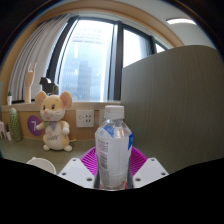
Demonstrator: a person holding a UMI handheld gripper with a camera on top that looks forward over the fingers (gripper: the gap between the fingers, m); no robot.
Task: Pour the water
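Note:
A clear plastic water bottle (113, 145) with a white cap and a blue-and-white label stands upright between my fingers. Both magenta pads (91, 159) press against its sides, so my gripper (113, 168) is shut on the bottle. The bottle's base is hidden behind the gripper body. The bottle is held up in front of a grey partition, above the desk level.
A grey partition panel (170, 100) fills the right side. A plush mouse toy (53, 120) sits on the desk to the left, near a wall socket (86, 117) and a green bottle (14, 125). A white rounded object (42, 164) lies lower left. A large window (95, 60) is behind.

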